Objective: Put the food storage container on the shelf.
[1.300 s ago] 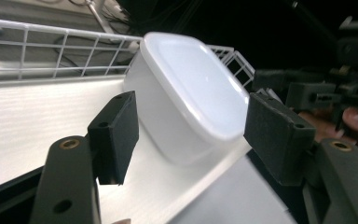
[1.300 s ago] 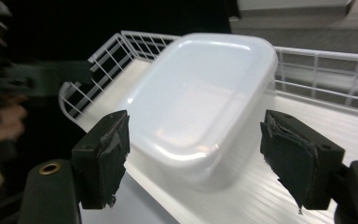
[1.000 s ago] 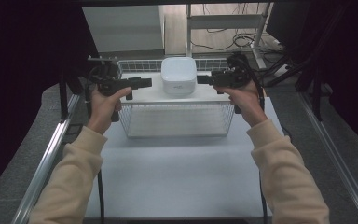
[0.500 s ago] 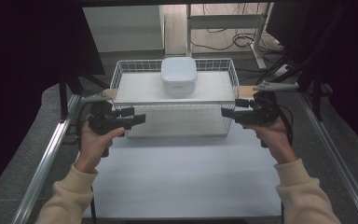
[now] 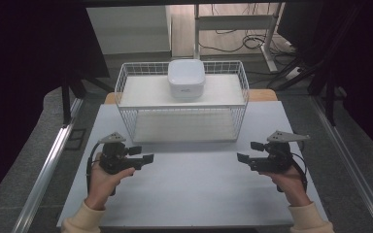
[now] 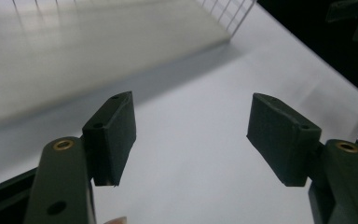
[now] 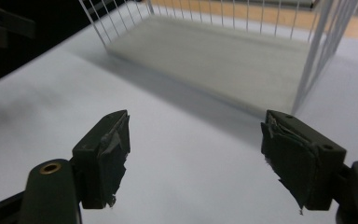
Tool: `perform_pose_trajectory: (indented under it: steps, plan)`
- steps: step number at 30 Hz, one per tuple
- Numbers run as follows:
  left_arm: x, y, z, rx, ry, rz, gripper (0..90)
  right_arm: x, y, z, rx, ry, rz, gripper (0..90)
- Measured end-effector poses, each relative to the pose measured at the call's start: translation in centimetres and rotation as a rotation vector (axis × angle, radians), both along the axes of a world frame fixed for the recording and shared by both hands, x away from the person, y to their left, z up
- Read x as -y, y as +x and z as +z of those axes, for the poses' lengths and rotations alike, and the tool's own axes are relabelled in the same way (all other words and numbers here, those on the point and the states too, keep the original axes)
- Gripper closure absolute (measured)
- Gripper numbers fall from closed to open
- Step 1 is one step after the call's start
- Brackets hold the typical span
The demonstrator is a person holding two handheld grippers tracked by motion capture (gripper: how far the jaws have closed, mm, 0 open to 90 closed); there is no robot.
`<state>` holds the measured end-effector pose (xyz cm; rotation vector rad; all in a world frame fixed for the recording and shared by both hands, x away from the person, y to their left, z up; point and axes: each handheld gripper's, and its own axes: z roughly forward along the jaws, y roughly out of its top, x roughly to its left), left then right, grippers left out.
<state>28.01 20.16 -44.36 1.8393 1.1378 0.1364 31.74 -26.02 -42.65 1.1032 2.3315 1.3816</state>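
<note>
Both grippers hang low over the near part of the white table [image 5: 189,194], each in one of the person's hands, with their jaws pointing inward toward one another across a wide stretch of bare tabletop. On the left gripper [image 5: 143,154] the jaws stand wide apart, having just opened a little further, and nothing lies between them; in the left gripper view its dark pads [image 6: 114,135] frame plain white surface, with the base of the wire basket blurred beyond. On the right gripper [image 5: 250,151] the jaws are likewise spread wide and hold nothing; in the right gripper view its pads [image 7: 107,154] look frayed at the edges, and between them lies the table, with a corner of the basket farther off. Each gripper carries a grey three-cornered plate on top and trails a dark cable past the wrist, and cream sleeves show at the bottom edge of the high view. Beyond the grippers, at the far middle of the table and well apart from both, stands the white wire basket [image 5: 126,104], a two-level rack. On its upper shelf, toward the back and near the middle, sits a white square container [image 5: 186,77], upright. Past the table, cables lie on the floor.
</note>
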Motion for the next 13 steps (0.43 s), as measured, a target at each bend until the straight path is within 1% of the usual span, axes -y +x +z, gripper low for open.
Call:
perform_pose_trajectory:
  steps: [1, 2, 4, 8, 10, 11, 12, 13]
  plan:
    - [-0.01, -0.07, -0.32, -0.006, 0.002, 0.006, 31.5, 0.07, -0.01, -0.21, -0.005, -0.005, -0.003, 23.4]
    - [0.04, -0.12, -0.57, -0.017, 0.013, 0.006, 31.3, 0.2, 0.01, -0.32, -0.004, -0.006, -0.007, 23.5]
    - [0.02, -0.2, -0.75, -0.013, 0.012, 0.016, 31.1, 0.37, 0.05, -0.12, 0.003, 0.006, -0.015, 23.4]
    - [0.28, -0.2, -0.99, -0.017, 0.018, 0.013, 30.4, 0.25, -0.18, 0.15, 0.031, 0.002, -0.011, 22.3]
    - [0.45, -0.1, -1.13, -0.012, 0.033, 0.02, 29.9, 0.3, -0.29, 0.24, 0.037, 0.01, -0.014, 20.9]
    - [0.45, -0.1, -1.13, -0.012, 0.033, 0.02, 29.8, 0.3, -0.29, 0.24, 0.037, 0.01, -0.014, 20.9]
    - [0.47, -0.03, -1.2, -0.004, 0.038, 0.039, 29.7, 0.35, -0.43, 0.31, 0.039, 0.015, -0.014, 19.6]
    - [0.47, -0.03, -1.2, -0.004, 0.038, 0.039, 29.6, 0.35, -0.43, 0.31, 0.039, 0.015, -0.014, 19.6]
